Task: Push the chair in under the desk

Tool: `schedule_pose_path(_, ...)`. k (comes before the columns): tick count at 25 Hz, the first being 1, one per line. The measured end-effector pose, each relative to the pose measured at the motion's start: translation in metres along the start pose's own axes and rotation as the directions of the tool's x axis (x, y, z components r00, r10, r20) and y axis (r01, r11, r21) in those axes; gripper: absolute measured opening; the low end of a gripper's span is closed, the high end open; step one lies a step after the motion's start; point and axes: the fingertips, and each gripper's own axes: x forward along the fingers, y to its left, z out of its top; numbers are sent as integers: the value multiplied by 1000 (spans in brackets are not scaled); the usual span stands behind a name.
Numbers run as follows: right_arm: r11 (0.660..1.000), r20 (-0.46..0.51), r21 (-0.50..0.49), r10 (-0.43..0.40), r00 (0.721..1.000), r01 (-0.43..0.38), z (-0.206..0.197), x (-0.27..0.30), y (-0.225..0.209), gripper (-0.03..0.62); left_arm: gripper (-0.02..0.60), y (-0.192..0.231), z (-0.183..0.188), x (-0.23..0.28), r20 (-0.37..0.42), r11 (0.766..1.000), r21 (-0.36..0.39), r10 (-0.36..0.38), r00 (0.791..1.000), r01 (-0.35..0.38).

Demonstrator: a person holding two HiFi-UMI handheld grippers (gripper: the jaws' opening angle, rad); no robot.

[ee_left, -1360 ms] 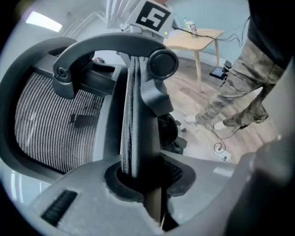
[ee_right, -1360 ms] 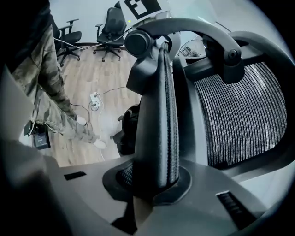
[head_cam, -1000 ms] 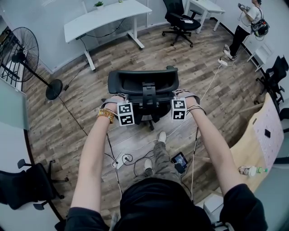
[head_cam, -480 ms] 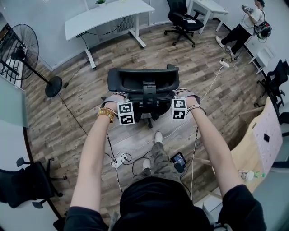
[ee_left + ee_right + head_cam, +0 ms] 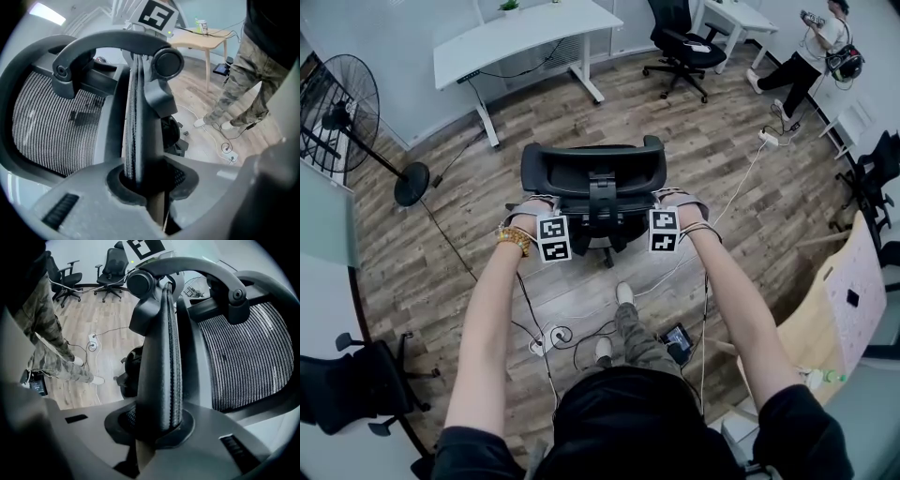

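Open wooden floor (image 5: 534,127) is seen between the black mesh chair (image 5: 592,173) and the white tabletop (image 5: 525,36). The gap beneath the tabletop is bounded by its legs (image 5: 485,117). The left side is narrowed by a standing fan (image 5: 337,103), the right by a second office chair (image 5: 680,47).

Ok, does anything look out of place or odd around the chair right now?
The black chair stands out on the open floor, well short of the white desk. Loose cables and a power strip trail on the floor behind it, by the person's feet.
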Motion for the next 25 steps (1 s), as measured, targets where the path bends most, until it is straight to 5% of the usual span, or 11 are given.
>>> schedule_pose_path(25, 999, 26, -43, 0, 1000, 1, -35, 34, -62, 34, 69, 58, 5, 36, -8, 1000, -29, 3, 1000, -3)
